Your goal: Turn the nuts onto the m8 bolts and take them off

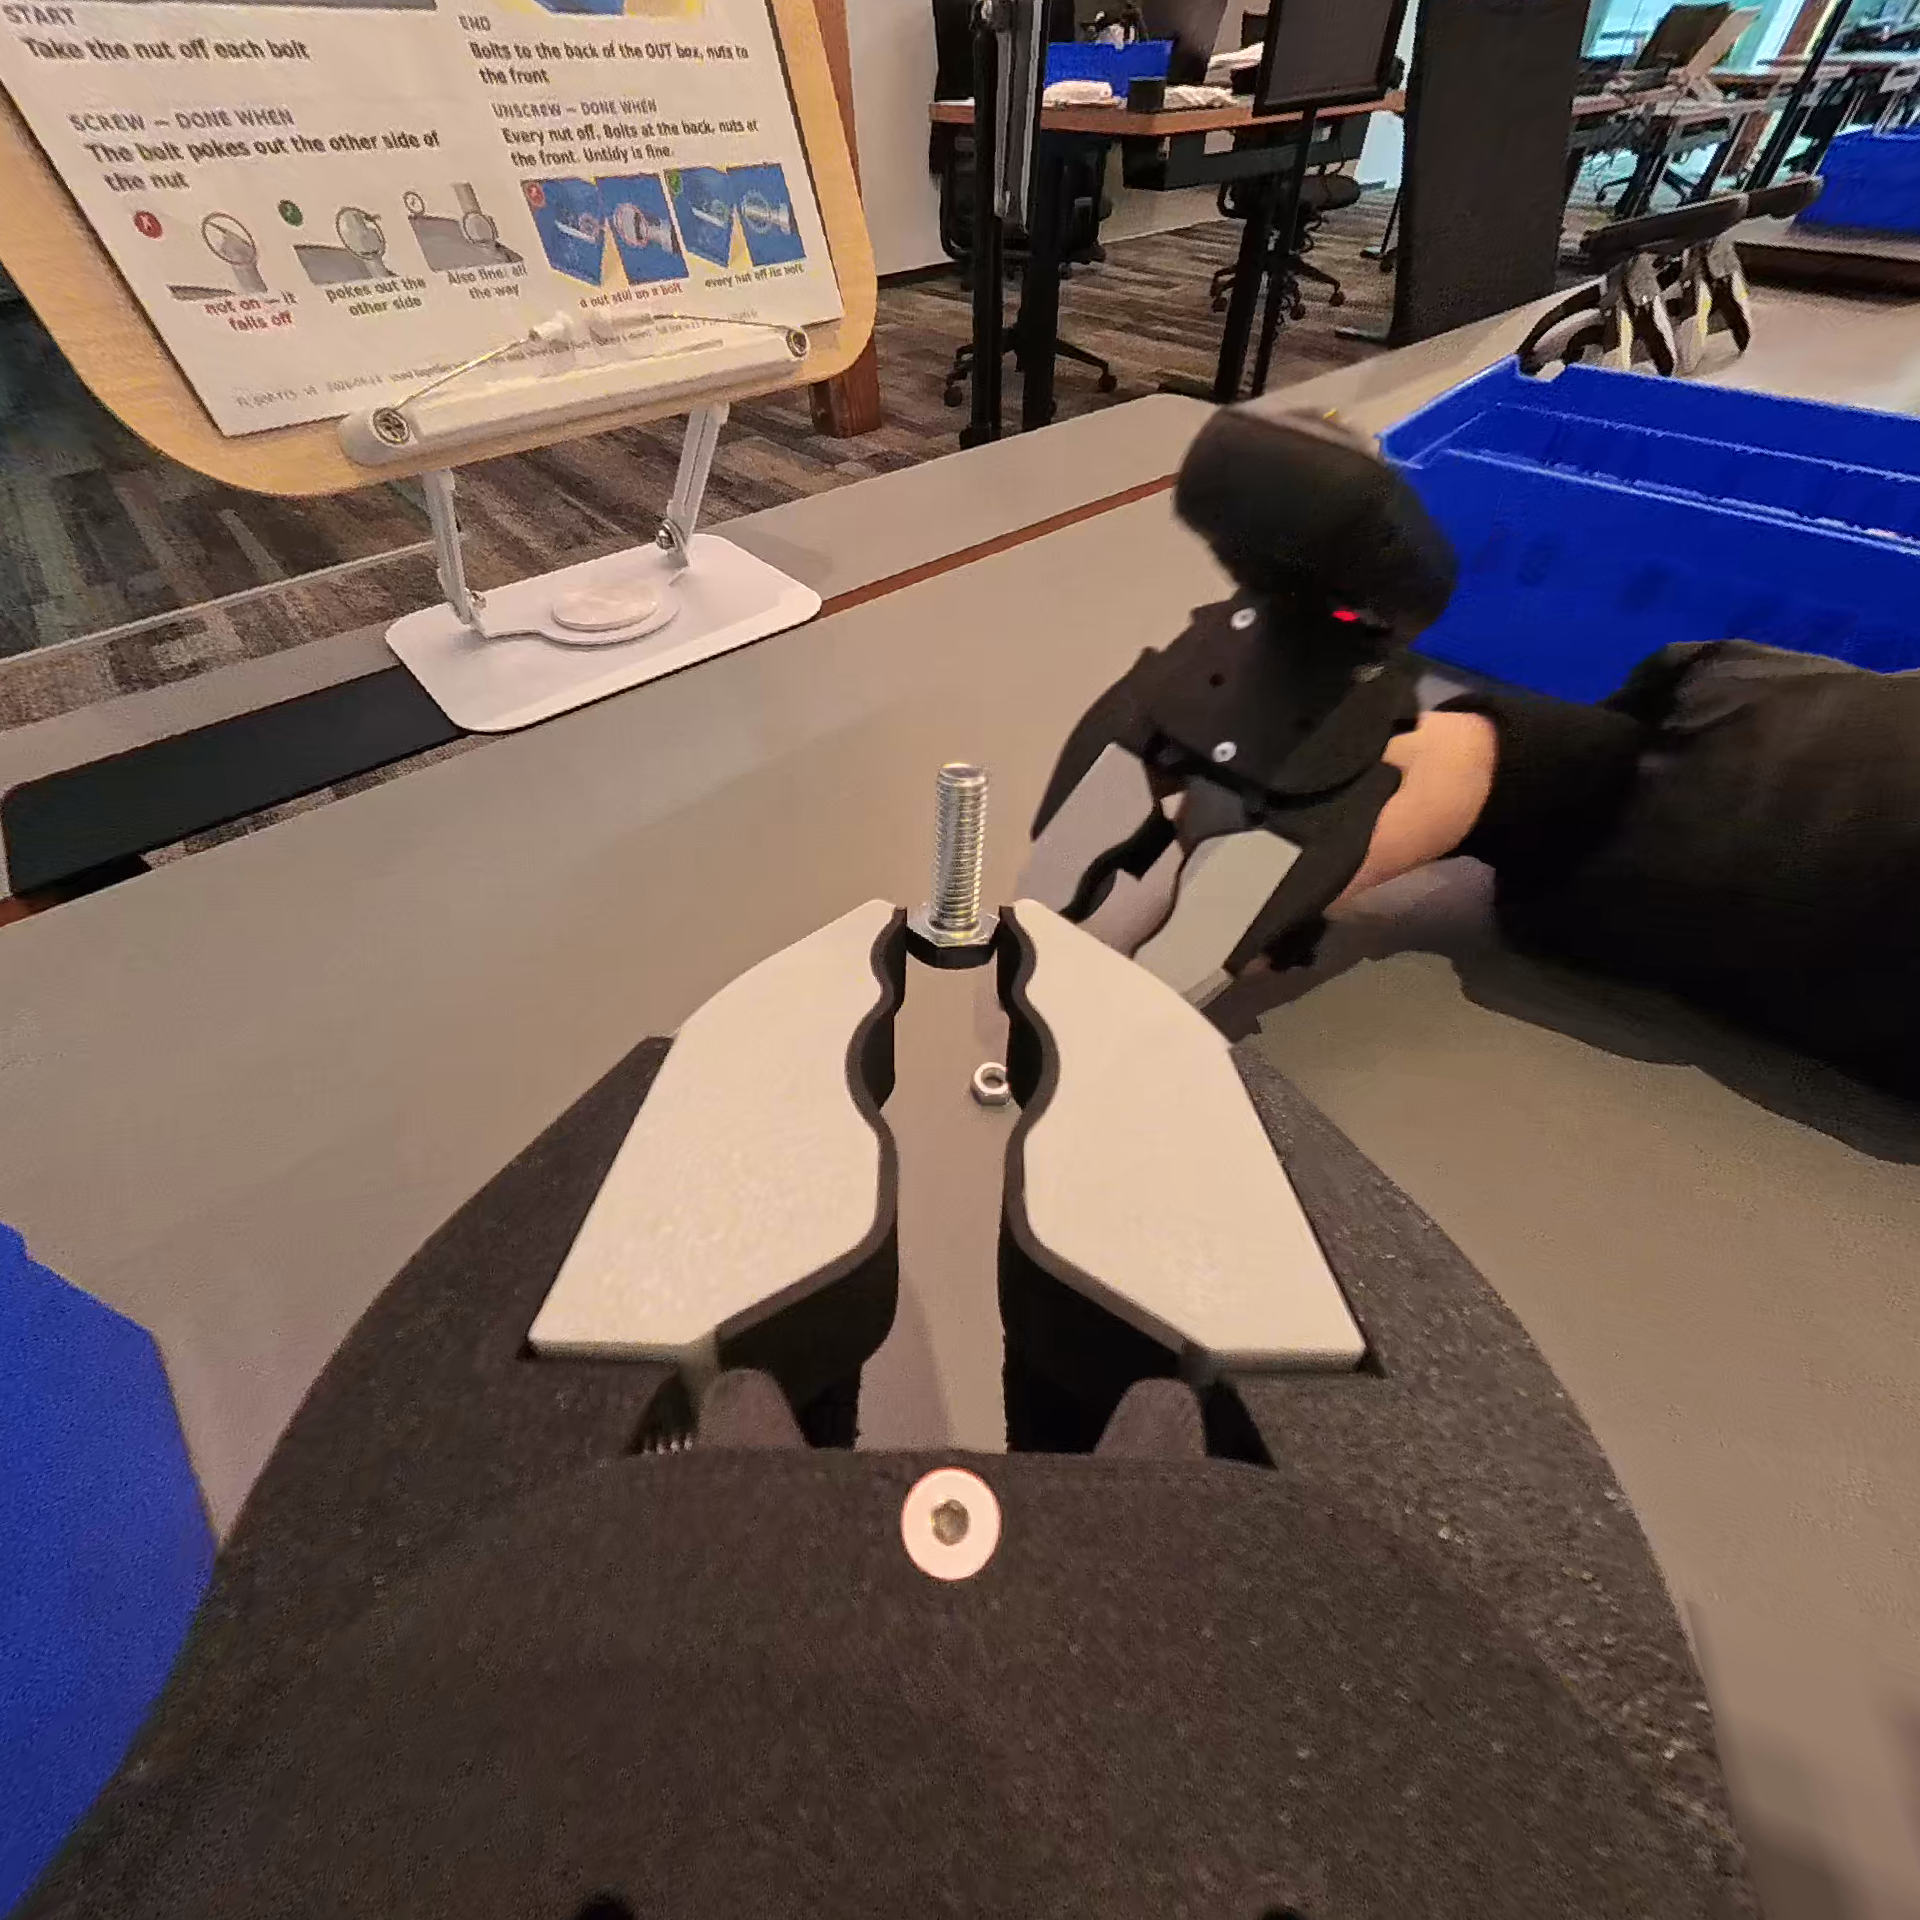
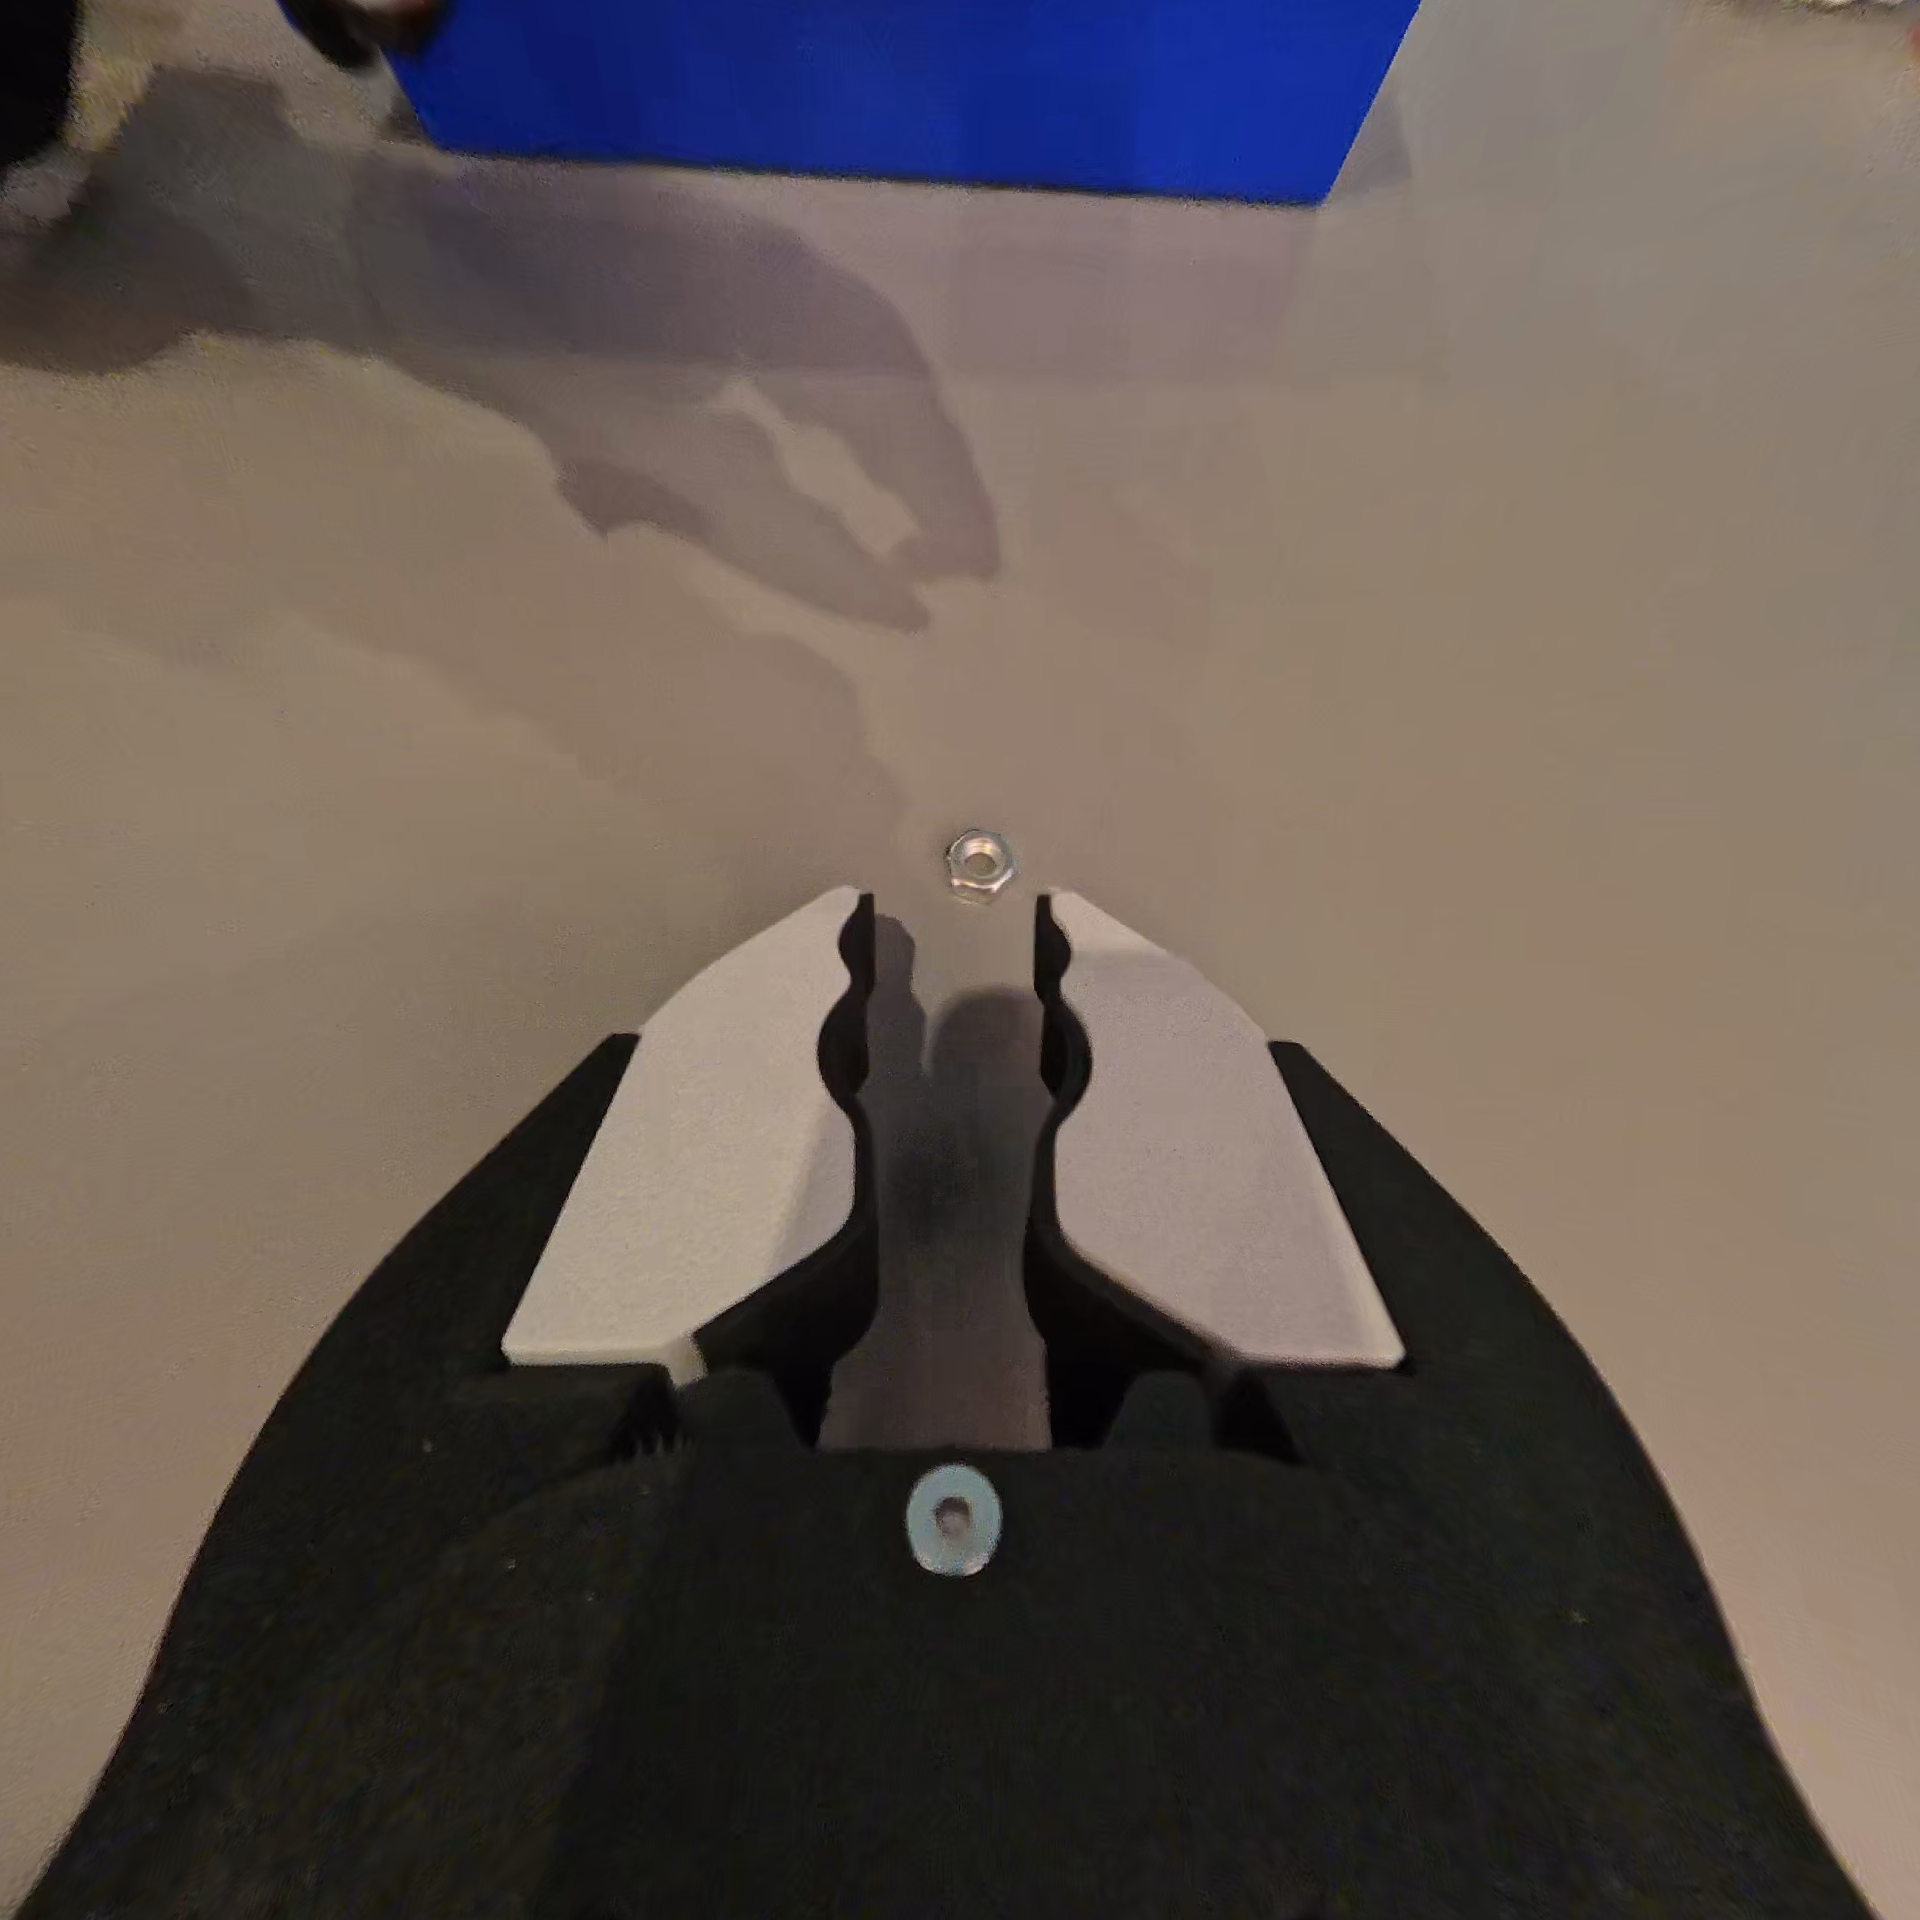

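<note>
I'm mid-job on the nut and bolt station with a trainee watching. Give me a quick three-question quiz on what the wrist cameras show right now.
1. True or false: the left gripper grips the bolt by its hex head, thread pointing up.
2. Where is the nut? A) threaded on the bolt B) lying loose on the table just ahead of the right gripper C) inside the blue bin
3. Fill in: the right gripper's fingers are ____ and hold nothing.

Key: 1 true; 2 B; 3 open.

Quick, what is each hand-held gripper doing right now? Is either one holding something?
Left hand-held gripper: closed on the hex head of a silver bolt, threads pointing up.
Right hand-held gripper: open, holding nothing; a nut lies just ahead.
</note>
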`<action>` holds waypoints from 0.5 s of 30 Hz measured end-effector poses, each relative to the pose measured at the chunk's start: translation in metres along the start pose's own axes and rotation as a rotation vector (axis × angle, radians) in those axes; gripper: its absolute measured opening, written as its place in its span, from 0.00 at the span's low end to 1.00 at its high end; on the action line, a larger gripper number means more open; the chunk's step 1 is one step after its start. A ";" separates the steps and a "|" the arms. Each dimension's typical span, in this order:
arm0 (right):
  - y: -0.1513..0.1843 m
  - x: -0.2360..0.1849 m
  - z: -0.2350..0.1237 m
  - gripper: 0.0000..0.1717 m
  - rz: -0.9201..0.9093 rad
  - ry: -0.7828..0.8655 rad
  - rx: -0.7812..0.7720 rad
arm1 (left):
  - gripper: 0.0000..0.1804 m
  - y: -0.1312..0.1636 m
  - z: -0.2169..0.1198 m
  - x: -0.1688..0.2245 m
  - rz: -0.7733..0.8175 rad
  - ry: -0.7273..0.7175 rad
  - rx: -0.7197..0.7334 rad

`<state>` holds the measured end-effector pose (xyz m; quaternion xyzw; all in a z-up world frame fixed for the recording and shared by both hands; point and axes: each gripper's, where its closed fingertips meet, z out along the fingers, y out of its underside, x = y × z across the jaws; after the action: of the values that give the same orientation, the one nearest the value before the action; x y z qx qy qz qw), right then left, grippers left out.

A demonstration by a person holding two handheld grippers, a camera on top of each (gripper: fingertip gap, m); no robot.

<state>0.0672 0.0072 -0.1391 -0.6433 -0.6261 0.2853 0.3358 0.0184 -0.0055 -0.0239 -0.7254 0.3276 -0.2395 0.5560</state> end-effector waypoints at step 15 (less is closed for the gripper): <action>0.002 0.006 0.023 0.08 -0.052 -0.098 -0.079 | 0.09 -0.001 -0.016 -0.004 0.003 -0.012 -0.001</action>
<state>0.0503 0.0146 -0.1543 -0.6247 -0.6692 0.2829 0.2863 0.0044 -0.0132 -0.0188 -0.7266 0.3255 -0.2340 0.5580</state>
